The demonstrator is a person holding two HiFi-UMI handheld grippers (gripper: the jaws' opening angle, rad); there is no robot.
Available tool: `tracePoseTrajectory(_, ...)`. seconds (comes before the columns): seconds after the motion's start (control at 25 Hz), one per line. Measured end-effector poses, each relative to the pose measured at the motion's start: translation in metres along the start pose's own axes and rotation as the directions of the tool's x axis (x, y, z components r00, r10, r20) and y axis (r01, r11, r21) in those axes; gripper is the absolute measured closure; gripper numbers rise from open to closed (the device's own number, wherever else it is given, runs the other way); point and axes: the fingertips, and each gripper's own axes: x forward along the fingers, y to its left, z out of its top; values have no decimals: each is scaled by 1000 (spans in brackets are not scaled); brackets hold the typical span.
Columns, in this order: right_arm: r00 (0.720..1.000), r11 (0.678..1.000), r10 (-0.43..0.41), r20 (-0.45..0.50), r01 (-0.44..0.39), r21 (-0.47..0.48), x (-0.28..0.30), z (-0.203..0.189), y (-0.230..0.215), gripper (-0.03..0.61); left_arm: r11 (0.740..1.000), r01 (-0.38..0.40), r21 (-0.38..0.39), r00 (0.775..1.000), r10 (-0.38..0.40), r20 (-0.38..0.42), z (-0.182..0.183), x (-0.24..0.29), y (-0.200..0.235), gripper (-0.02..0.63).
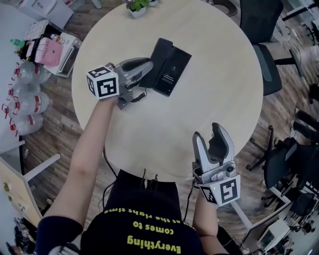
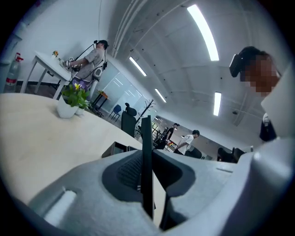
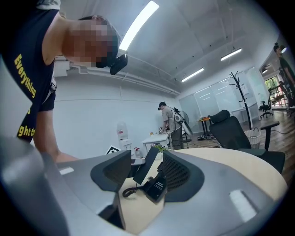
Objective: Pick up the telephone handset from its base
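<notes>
Potted plant (image 1: 137, 7) on round table (image 1: 199, 114); perhaps water bottles (image 1: 27, 99) left

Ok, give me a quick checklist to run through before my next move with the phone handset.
1. Left gripper jaws closed on the handset: ok.
2. Handset off the base: it is tilted with its upper end raised; whether the lower end is clear, cannot tell.
3. Coiled cord slack on the table, not pulled tight: ok.
4. Base flat on the table: ok.
5. Right gripper jaws apart, empty and well away from the phone: ok.
</notes>
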Motion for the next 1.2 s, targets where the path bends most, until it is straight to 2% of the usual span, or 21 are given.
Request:
tracePoseTrajectory(0.08, 1000, 1000, 2, 14, -2, -12, 0, 7, 2, 367, 999, -18, 46, 999, 16, 31, 11, -8, -17, 543)
tracePoseTrajectory(0.28, 999, 999, 7, 51, -5, -40, -2, 26, 7, 368, 990, -22, 137, 989, 1, 149, 45, -34, -75, 543)
tracePoseTrajectory(0.48, 995, 996, 20, 93, -12, -85, -6, 50, 19, 374, 968, -99, 232, 974, 46, 220, 72, -64, -124, 543)
tracePoseTrajectory(0.64, 991, 993, 29, 133, -13, -119, -12, 75, 31, 379, 931, -185, 313, 959, 102, 263, 89, -88, -156, 543)
tracePoseTrajectory(0.88, 980, 987, 25, 195, 7, -161, -28, 106, 42, 391, 890, -242, 386, 927, 94, 364, 110, -123, -212, 543)
tracePoseTrajectory(1.12, 972, 979, 10, 234, 38, -202, -44, 124, 58, 439, 802, -386, 456, 877, 165, 452, 121, -161, -248, 543)
tracePoseTrajectory(1.2, 969, 976, 4, 247, 50, -211, -48, 129, 62, 459, 790, -407, 458, 863, 169, 475, 120, -172, -257, 543)
